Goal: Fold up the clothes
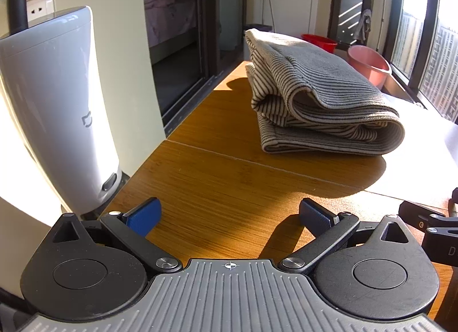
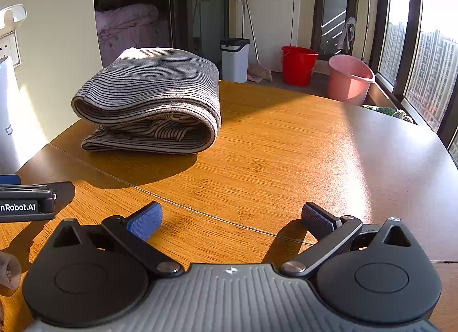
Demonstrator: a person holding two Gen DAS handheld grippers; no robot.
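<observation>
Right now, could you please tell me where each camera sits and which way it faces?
Left wrist: on the left tongs, low over the wooden table, facing the folded striped garment; a white appliance stands at left; its own open blue pads show.
Right wrist: on the right tongs, facing the same garment, buckets beyond; the left tongs' edge shows.
Shared: garment, table, pink bucket.

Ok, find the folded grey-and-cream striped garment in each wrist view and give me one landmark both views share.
Left wrist view: the folded grey-and-cream striped garment lies right of centre in the upper half, on the wooden table.
Right wrist view: the same garment lies left of centre, on the table's far left part.
Shared landmark: the pink plastic basin on the floor beyond the table, by the window.
</observation>
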